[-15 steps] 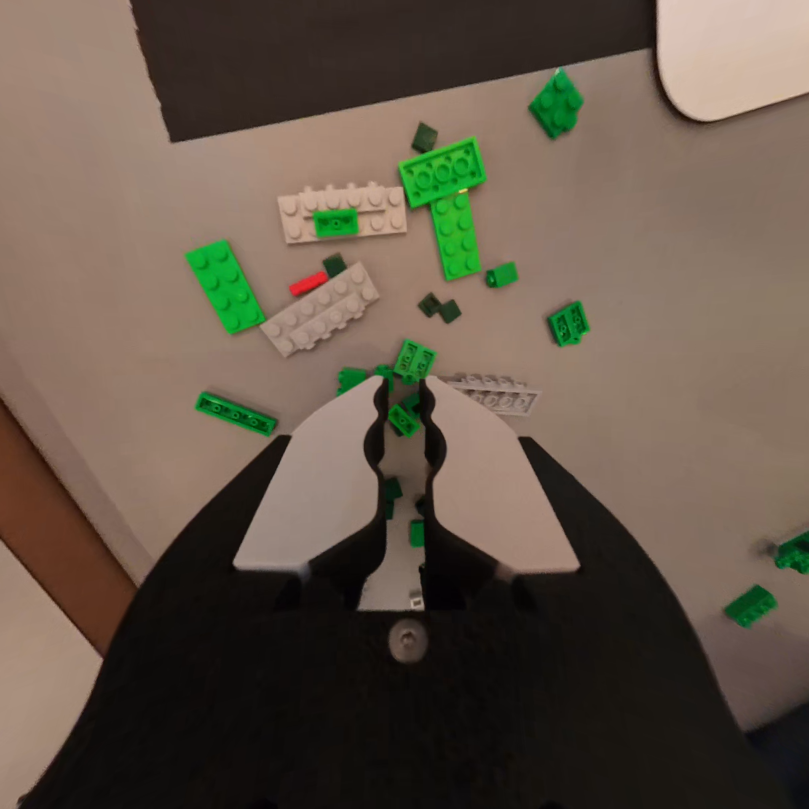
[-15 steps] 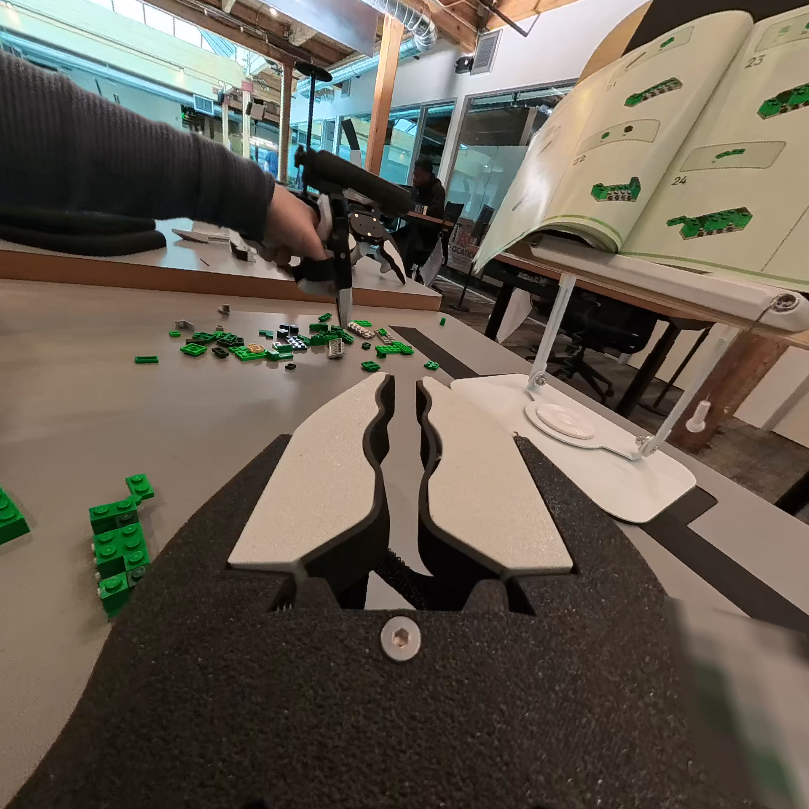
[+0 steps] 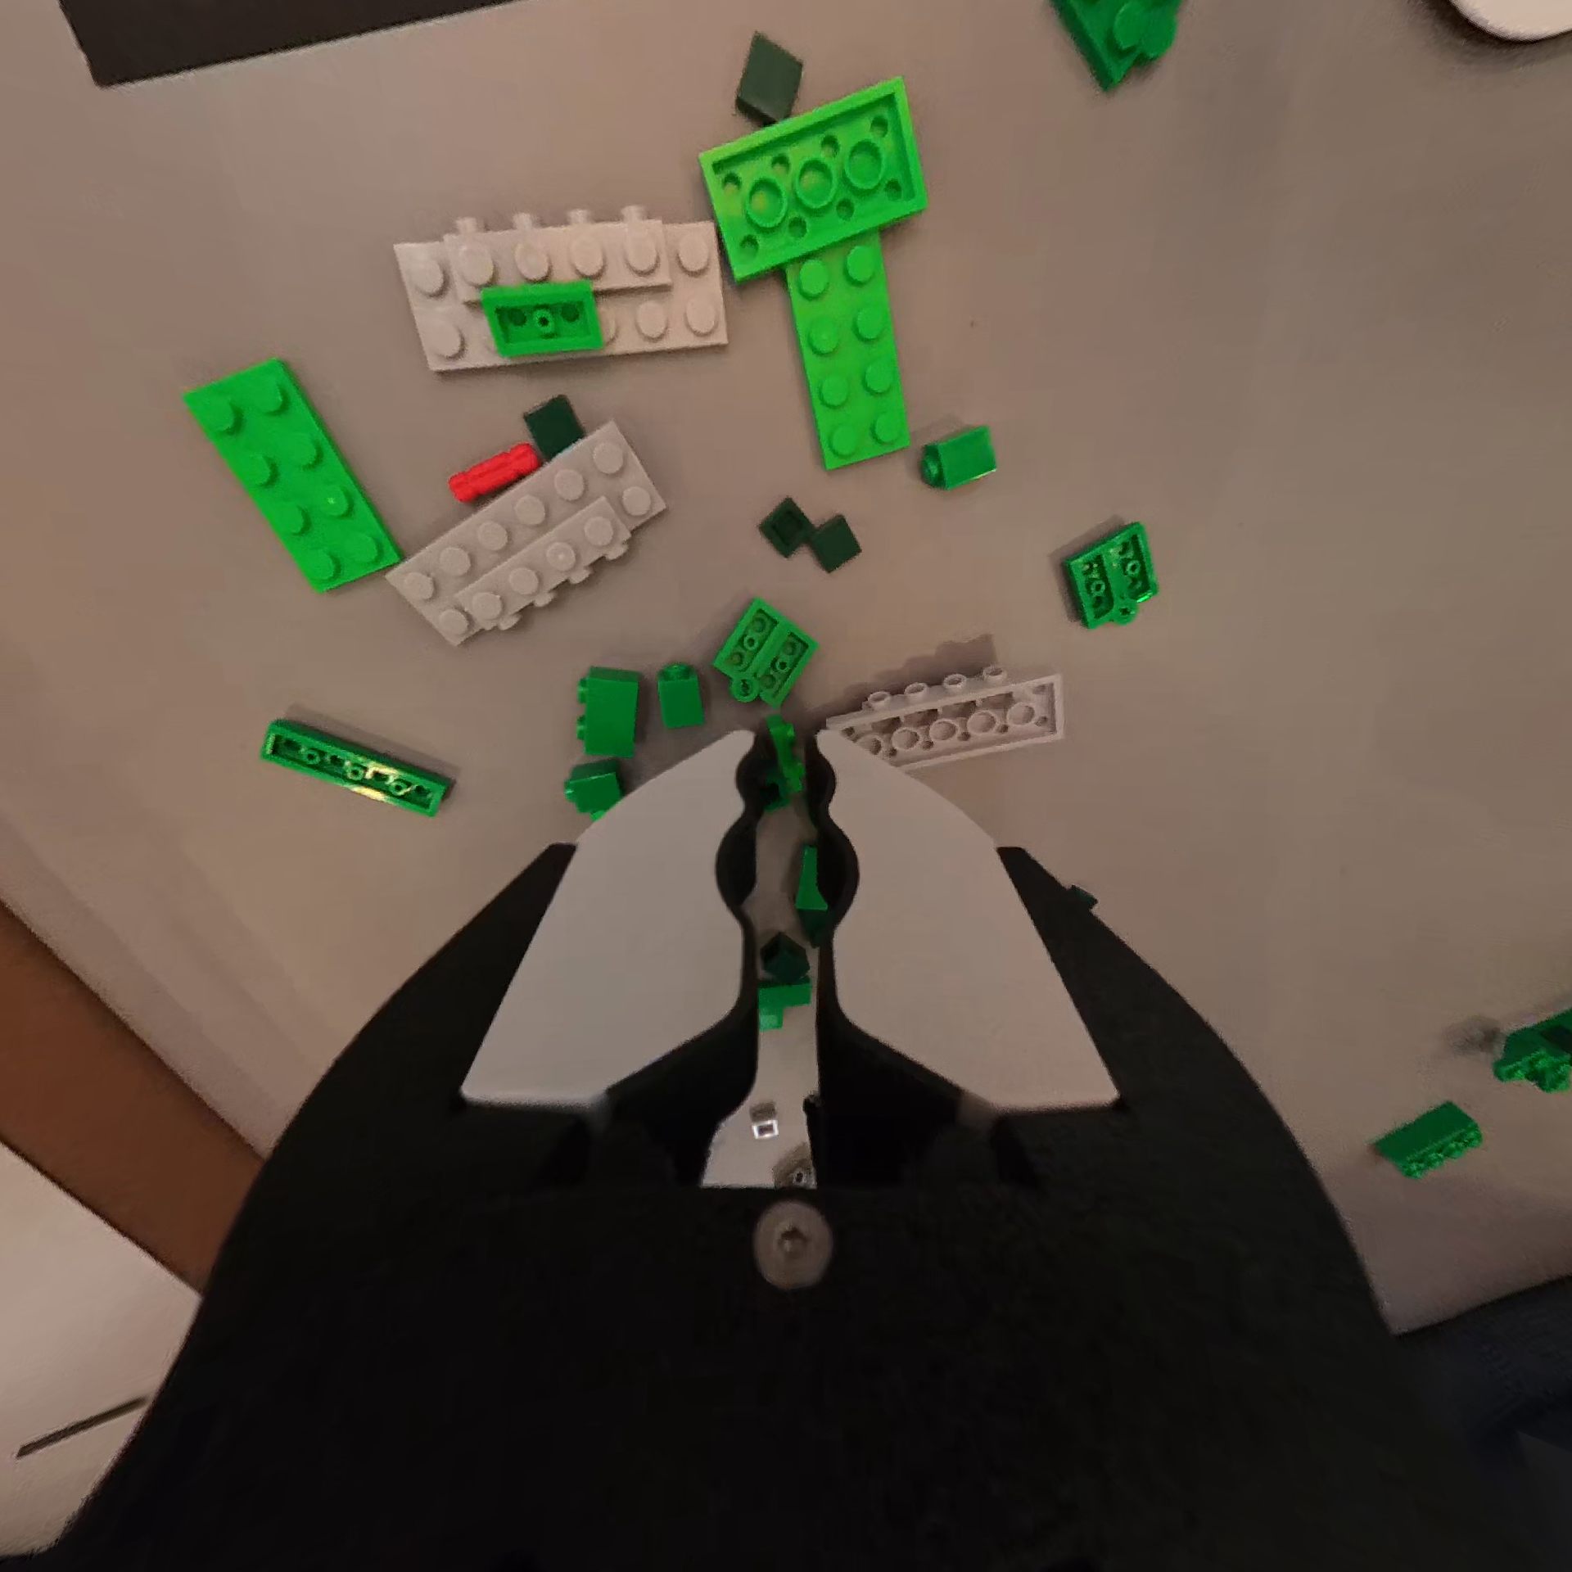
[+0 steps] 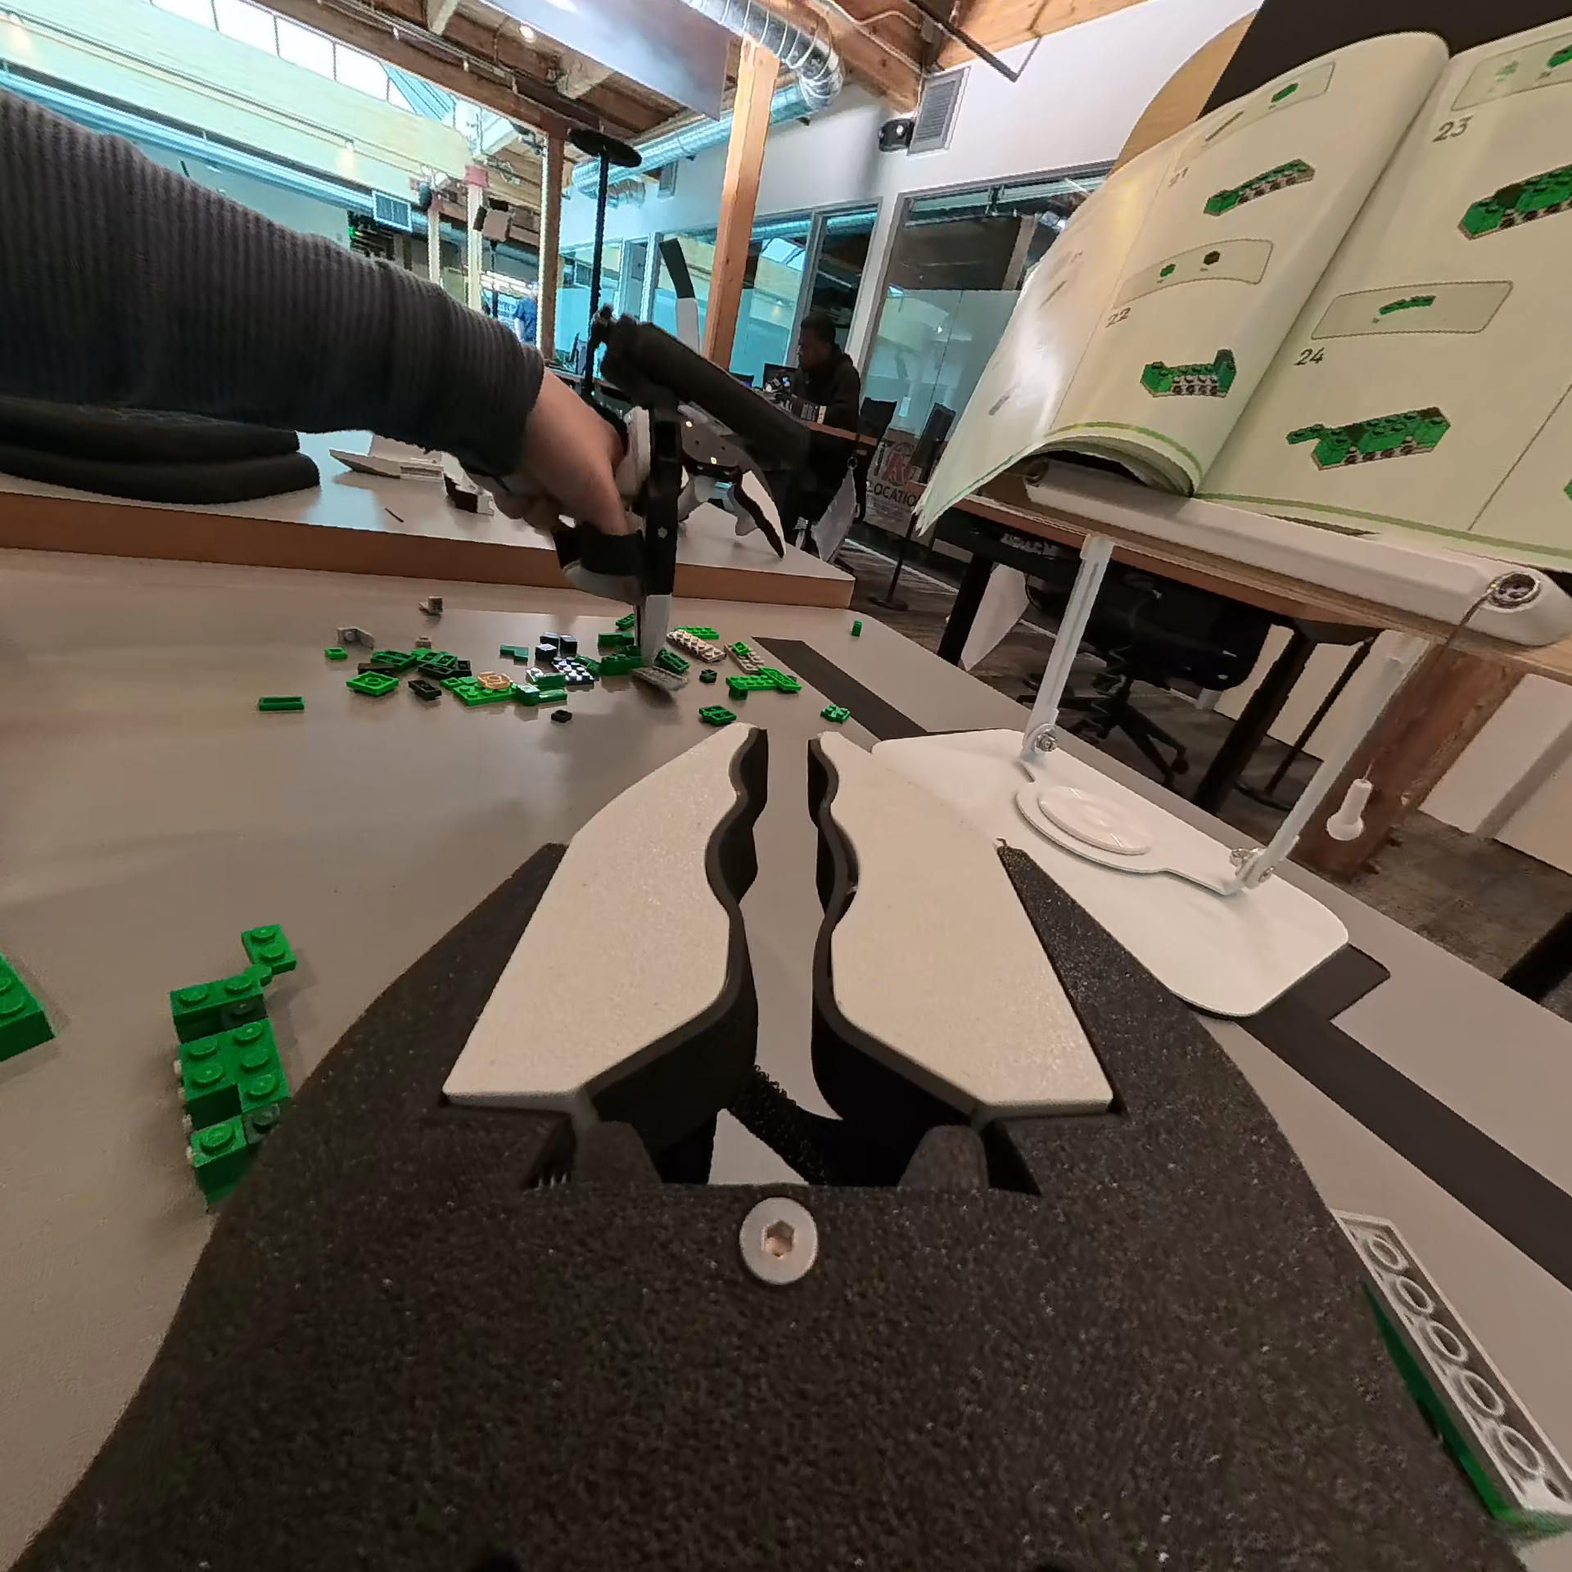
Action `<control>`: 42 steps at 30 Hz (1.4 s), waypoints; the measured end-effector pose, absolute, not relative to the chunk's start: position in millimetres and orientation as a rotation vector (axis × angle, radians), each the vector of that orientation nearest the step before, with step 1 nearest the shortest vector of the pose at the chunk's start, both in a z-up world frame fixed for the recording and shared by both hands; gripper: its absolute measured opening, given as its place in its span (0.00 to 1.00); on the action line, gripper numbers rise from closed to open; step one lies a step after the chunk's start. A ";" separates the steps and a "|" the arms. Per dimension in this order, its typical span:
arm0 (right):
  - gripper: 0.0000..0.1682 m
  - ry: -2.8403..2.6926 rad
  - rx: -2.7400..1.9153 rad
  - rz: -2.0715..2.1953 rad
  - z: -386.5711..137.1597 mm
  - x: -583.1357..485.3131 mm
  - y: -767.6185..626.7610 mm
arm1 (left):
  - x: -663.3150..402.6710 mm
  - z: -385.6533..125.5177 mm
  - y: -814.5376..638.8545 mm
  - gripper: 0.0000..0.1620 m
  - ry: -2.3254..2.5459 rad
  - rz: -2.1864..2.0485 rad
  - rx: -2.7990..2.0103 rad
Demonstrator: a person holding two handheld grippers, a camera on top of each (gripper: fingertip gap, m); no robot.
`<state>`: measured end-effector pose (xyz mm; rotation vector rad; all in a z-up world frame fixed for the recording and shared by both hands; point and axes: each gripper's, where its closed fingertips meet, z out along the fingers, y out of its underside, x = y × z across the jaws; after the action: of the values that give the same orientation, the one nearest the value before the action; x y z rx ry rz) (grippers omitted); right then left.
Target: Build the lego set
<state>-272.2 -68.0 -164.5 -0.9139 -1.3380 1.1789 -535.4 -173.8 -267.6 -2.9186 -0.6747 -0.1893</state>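
Observation:
In the left wrist view my left gripper [image 3: 787,742] is down at the grey table, shut on a small green lego piece [image 3: 783,753] standing on edge between the tips. A grey plate [image 3: 961,723] lies studs down just right of the tips, and a green hinge piece [image 3: 766,651] just beyond them. The left gripper also shows in the right wrist view [image 4: 655,638], pointing down into the pile of loose pieces [image 4: 544,672]. My right gripper [image 4: 787,744] hovers low over the table, nearly closed with a narrow gap and empty. A part-built green assembly [image 4: 225,1055] lies to its left.
Around the left gripper lie a green T-shaped assembly [image 3: 838,340], two grey plates [image 3: 561,289] [image 3: 527,536], a long green plate [image 3: 289,476] and a red pin [image 3: 493,472]. An open instruction booklet [image 4: 1276,298] rests on a white stand [image 4: 1191,893] at the right. The grippers' ends are close to 30 cm from one another.
My left gripper has come down closer to the table and closed on the small green piece that lay between its tips. My right gripper has barely moved.

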 end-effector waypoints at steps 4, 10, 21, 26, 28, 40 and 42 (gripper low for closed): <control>0.05 -1.333 -0.911 1.182 -163.8 -271.6 -67.7 | -538.7 -262.2 -172.0 0.02 -0.618 -0.129 -2.880; 0.12 -1.393 -0.806 1.108 -165.0 -272.7 -82.7 | -452.9 -173.8 -132.1 0.02 -0.378 -0.559 -2.306; 0.19 -1.635 -0.417 1.038 -128.5 -264.3 -192.5 | -267.5 -128.4 -179.1 0.02 -0.112 -1.367 -1.809; 0.14 -1.668 -0.435 1.017 -143.8 -269.8 -197.3 | -259.3 -133.4 -190.5 0.02 -0.129 -1.381 -1.797; 0.12 -1.663 -0.433 1.032 -142.7 -269.3 -199.9 | -257.9 -137.0 -192.9 0.02 -0.137 -1.376 -1.816; 0.09 -1.671 -0.483 1.132 -149.0 -253.6 -195.3 | -254.9 -161.1 -204.3 0.27 -0.074 -1.041 -1.926; 0.09 -1.657 -0.514 1.163 -154.2 -244.8 -192.7 | -253.5 -179.9 -214.0 0.29 0.019 -0.816 -2.018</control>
<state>-244.8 -192.7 -154.2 -0.5140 -1.6565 1.1625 -253.5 -214.0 -179.9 -2.0180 0.0192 -0.8164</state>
